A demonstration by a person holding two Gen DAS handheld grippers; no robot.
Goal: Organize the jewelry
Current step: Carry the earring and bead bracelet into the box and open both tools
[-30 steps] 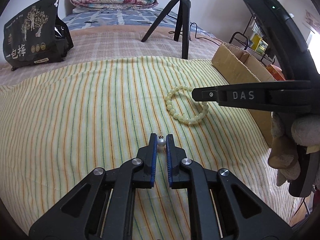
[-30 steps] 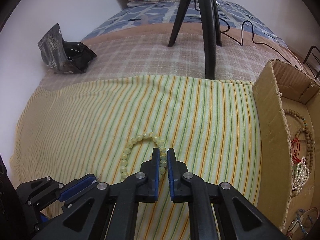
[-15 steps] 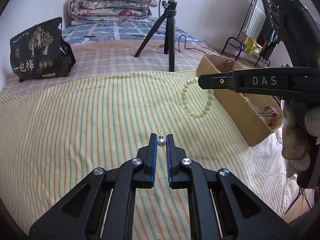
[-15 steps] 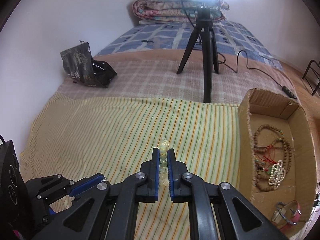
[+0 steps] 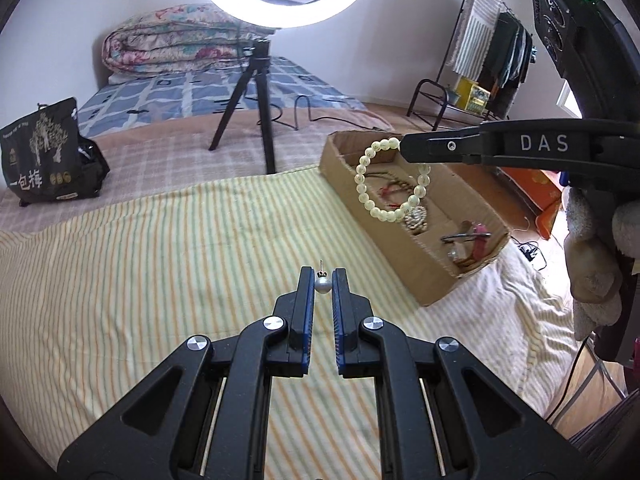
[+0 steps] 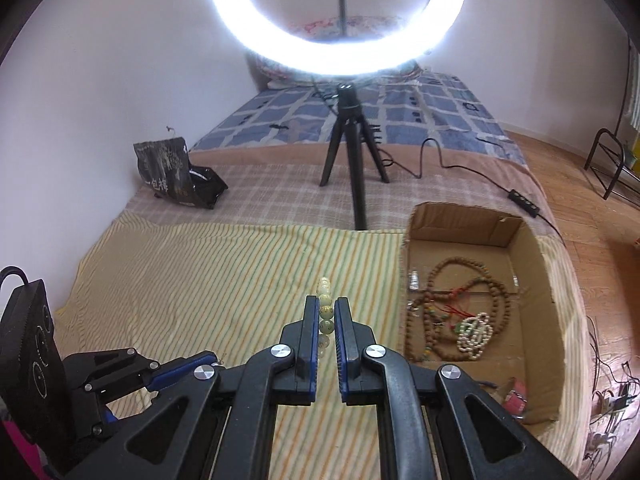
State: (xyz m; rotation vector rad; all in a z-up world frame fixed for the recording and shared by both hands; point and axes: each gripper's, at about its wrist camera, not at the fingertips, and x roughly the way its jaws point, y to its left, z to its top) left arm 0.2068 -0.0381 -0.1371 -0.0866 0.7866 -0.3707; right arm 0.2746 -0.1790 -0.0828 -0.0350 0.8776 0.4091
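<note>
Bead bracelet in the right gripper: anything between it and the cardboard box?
Nothing visible. The bead bracelet hangs from the shut right gripper, lifted off the striped cloth. The cardboard box is open-topped, and only its near wall lies between. Necklaces already lie inside, with bare floor behind them.

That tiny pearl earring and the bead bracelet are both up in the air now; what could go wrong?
The pearl earring is round and pinched only at the left tool tips, so it could pop out and vanish in the striped cloth. The bead bracelet dangles from the right tool and might snag the cardboard box wall or tangle with the necklaces inside.
</note>
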